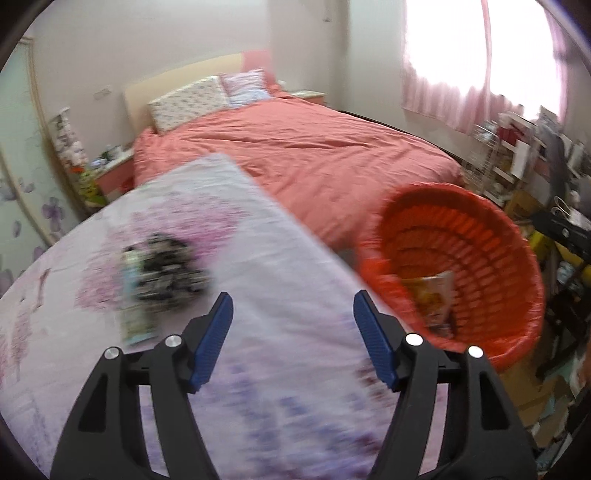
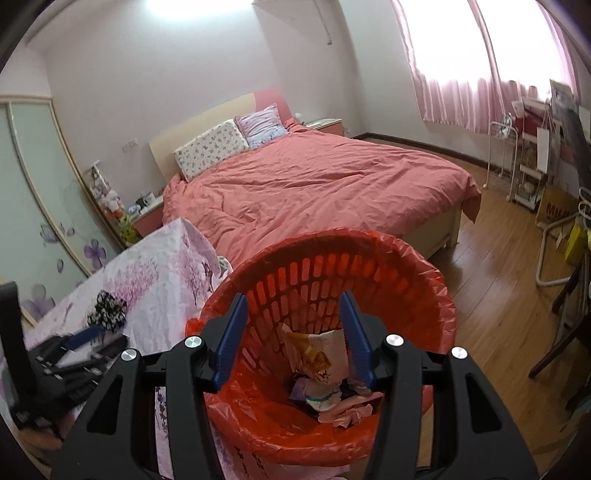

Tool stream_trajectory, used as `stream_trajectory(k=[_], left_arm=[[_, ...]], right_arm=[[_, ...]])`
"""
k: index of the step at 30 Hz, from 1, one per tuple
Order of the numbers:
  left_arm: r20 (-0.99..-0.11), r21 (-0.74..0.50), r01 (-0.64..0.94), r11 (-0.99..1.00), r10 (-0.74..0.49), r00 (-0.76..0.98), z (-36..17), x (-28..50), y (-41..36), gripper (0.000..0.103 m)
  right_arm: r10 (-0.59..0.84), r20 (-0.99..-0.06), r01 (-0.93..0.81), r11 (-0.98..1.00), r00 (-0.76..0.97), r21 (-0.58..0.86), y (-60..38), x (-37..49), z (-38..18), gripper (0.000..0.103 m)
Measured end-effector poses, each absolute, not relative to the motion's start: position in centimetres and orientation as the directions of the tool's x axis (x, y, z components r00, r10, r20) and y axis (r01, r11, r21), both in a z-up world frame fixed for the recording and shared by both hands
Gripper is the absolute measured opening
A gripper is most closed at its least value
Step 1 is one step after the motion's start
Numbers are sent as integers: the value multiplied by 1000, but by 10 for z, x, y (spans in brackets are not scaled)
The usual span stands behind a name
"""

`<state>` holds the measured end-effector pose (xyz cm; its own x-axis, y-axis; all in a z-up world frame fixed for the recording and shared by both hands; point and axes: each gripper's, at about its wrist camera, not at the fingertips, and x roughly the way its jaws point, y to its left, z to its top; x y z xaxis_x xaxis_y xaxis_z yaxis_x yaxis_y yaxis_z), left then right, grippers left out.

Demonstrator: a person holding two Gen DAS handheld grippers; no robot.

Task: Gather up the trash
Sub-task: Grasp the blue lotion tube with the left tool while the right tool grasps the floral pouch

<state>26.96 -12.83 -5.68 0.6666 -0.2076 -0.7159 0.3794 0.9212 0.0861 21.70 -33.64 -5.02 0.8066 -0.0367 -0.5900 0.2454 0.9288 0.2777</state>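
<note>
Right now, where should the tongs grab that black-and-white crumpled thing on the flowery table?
Grab the crumpled wad across its raised middle, coming down from above with the left tongs, which are open and nearest. It sits in a loose bunched heap on the flat table, so there is probably no edge to slip under. A pale wrapper lies right beside it.

Bright daylight pours in through the thin pink curtains point(image 1: 476, 62) at the top right, and the window there glows plain white with nothing to see in it. A white glare spot sits high on the pale wall point(image 2: 173, 11) in the right wrist view. The left wrist view is smeared: the flowery purple-and-white cloth point(image 1: 236, 288) and the black-and-white patterned thing point(image 1: 168, 273) on it look fuzzy. The right wrist view is sharp. Both views bend round, with dark corners.
</note>
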Motion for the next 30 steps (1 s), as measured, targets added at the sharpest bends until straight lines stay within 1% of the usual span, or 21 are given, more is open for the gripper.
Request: stream_trajectory(k=[5, 10, 14, 18, 22, 23, 25, 26, 28, 30], left_arm=[[-698, 103, 228, 968, -93, 710, -50, 291, -55, 71], [-725, 79, 74, 994, 6, 689, -61, 323, -3, 71], [-756, 43, 41, 998, 6, 655, -73, 349, 11, 65], [-767, 50, 49, 998, 7, 641, -84, 365, 2, 62], [-771, 24, 37, 999, -5, 637, -88, 382, -3, 60], [-772, 22, 31, 999, -3, 636, -88, 386, -5, 59], [-779, 25, 24, 999, 4, 627, -90, 393, -8, 52], [-786, 29, 20, 999, 10, 619, -92, 396, -10, 47], [-789, 24, 14, 1000, 10, 614, -95, 398, -11, 43], [-784, 30, 19, 999, 12, 620, -96, 396, -13, 31]], right_arm=[[-62, -598, 230, 951, 799, 209, -311, 219, -50, 52], [-47, -601, 195, 963, 798, 185, -288, 223, -53, 52], [-16, -606, 161, 969, 795, 186, -274, 229, -54, 52], [5, -616, 131, 976, 787, 175, -260, 235, -55, 52], [18, -627, 116, 978, 779, 172, -255, 240, -58, 52], [21, -630, 113, 979, 776, 172, -255, 241, -59, 52], [24, -637, 109, 979, 770, 170, -253, 241, -60, 52], [25, -639, 108, 980, 769, 169, -252, 242, -61, 52], [29, -642, 103, 981, 766, 167, -248, 243, -61, 52], [30, -644, 99, 982, 765, 162, -239, 244, -60, 52]])
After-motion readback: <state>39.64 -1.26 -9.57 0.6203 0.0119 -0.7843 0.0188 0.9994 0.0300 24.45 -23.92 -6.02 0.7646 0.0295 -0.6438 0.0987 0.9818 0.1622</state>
